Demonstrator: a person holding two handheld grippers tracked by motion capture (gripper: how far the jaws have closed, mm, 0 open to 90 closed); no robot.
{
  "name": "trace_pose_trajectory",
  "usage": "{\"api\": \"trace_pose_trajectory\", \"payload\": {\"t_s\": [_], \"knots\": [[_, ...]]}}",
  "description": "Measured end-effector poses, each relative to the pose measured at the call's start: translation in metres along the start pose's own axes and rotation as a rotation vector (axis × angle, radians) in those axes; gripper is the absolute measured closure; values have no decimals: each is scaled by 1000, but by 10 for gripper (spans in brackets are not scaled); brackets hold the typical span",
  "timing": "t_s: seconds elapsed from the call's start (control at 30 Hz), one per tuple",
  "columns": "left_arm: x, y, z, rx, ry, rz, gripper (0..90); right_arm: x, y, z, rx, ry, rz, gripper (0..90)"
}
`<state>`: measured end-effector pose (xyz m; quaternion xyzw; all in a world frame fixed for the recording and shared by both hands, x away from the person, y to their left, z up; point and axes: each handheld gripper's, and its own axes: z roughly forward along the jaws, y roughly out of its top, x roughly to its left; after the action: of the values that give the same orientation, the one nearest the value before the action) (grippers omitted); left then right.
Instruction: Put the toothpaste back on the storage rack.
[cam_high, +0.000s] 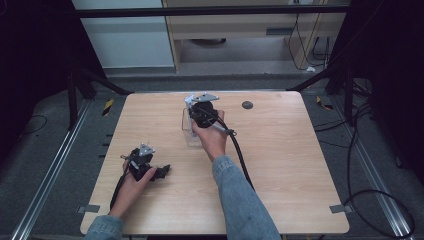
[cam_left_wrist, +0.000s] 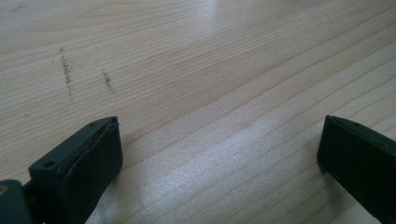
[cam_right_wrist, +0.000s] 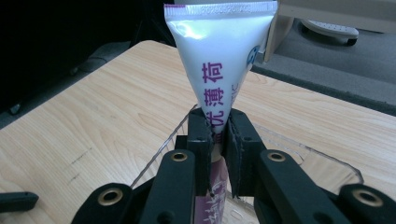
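Two grippers are seen at the wooden table. The right gripper is clamped on a white toothpaste tube printed with purple characters, and the tube is held upright, crimped end up, over a clear plastic tray near the table's far middle. The left gripper is held low near the left edge, jaws wide apart with bare wood between them.

clear tray mid-table, bare wood all around
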<state>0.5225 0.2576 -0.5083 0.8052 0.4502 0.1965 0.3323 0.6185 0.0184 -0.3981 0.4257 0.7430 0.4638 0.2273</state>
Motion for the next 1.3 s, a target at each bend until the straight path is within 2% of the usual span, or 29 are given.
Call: {"api": "trace_pose_trajectory", "payload": {"t_s": [0.47, 0.97, 1.3], "knots": [[0, 0, 0, 0, 0, 0, 0, 2, 5, 15, -10, -5, 4, 807], [0, 0, 0, 0, 0, 0, 0, 6, 6, 19, -4, 7, -1, 792], [0, 0, 0, 0, 0, 1, 0, 3, 4, 16, 6, 9, 4, 743]]}}
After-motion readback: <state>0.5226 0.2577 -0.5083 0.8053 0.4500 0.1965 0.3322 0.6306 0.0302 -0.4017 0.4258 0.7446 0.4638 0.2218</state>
